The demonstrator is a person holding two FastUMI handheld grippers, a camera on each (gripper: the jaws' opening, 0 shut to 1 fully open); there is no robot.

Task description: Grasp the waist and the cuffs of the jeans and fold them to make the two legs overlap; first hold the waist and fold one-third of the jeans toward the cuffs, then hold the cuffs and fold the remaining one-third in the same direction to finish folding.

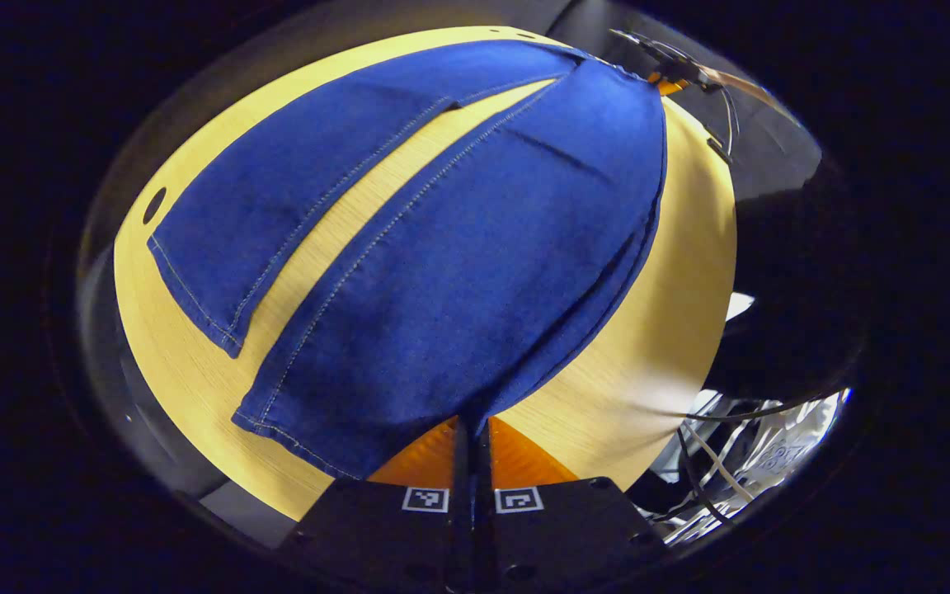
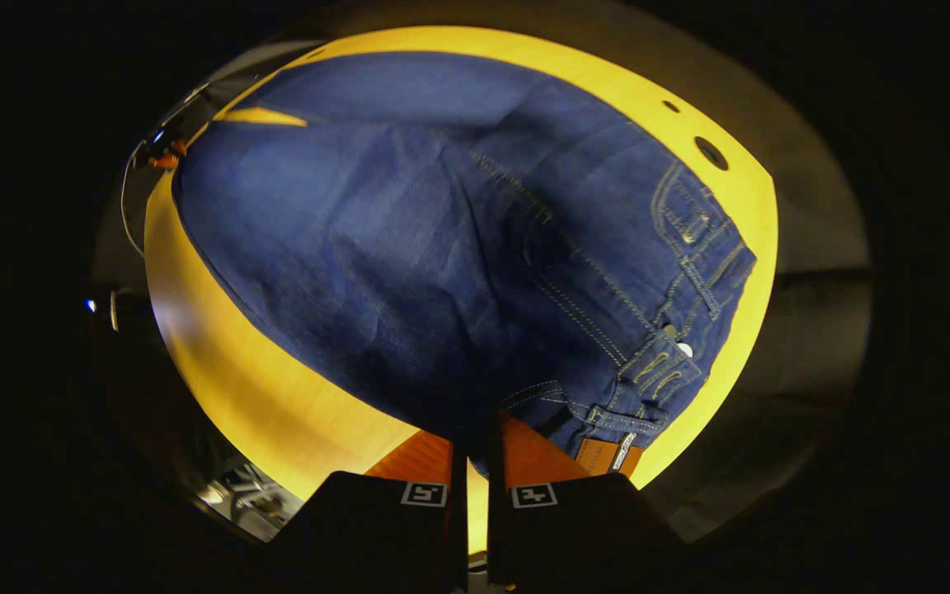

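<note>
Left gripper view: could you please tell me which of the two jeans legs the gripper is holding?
The right-hand leg; its hem meets the gripper, while the other leg lies apart.

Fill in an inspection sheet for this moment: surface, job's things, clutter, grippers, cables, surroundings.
Surface: pale yellow wooden table, with round holes near its far edge.
Job's things: dark blue denim jeans spread on the table; two legs apart, a strip of table between them; buttoned waistband at the other end.
Clutter: nothing seen on the table.
Grippers: left gripper, orange fingers closed on the near leg's outer edge by the cuff; right gripper closed on the near edge by the waist.
Cables: dark and white cables hanging off the table's side.
Surroundings: crinkled silvery material below the table; the rest dark.
</note>
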